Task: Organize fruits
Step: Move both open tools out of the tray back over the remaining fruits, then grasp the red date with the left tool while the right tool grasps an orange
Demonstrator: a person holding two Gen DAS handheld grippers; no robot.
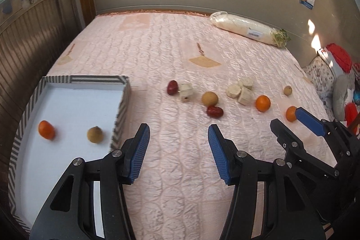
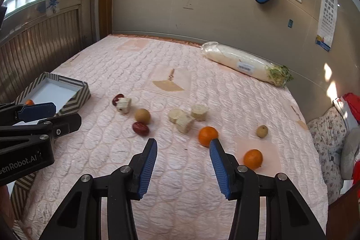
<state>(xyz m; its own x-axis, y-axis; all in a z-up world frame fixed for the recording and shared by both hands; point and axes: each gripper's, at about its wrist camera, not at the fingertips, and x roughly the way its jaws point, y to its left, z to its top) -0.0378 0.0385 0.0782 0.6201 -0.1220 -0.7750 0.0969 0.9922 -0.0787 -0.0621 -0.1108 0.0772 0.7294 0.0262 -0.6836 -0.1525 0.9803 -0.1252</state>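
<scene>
Fruits lying scattered across the pink quilted bedcover (image 2: 180, 73), two already sitting in the striped tray (image 1: 122, 102). Starting at the right gripper (image 2: 183, 145): hovering over bare quilt, fingers spread wide, holding nothing. Nearest to it, one mandarin (image 2: 208, 136) just beyond the right fingertip, a second mandarin (image 2: 253, 159) lying off to the right. Farther out, a red jujube (image 2: 140, 128) touching or nearly touching a round brown longan (image 2: 142, 115), then a cluster of pale cut chunks (image 2: 186, 117), a smaller longan (image 2: 262, 131) well apart to the right, and another jujube (image 2: 118, 99) pressed against one more pale chunk (image 2: 124, 105). Left gripper (image 1: 178, 134) likewise gaping and empty, hanging near the tray's corner; inside the tray, a tangerine (image 1: 46, 129) and a brown longan (image 1: 95, 134) resting apart on the white floor. Wrapped daikon (image 1: 247, 28) lying by the far wall.

Probably lining up on the nearest mandarin. Risks from here: nudging the round fruit with the right fingertip while descending and sending it rolling over the soft quilt; pinching quilt fabric along with it; squeezing too hard on thin peel.

Mandarins and longans showing no real long axis. Nearer jujube lying with its length running left to right across the right wrist view, slightly tilted; the farther one half hidden, direction unclear.
</scene>
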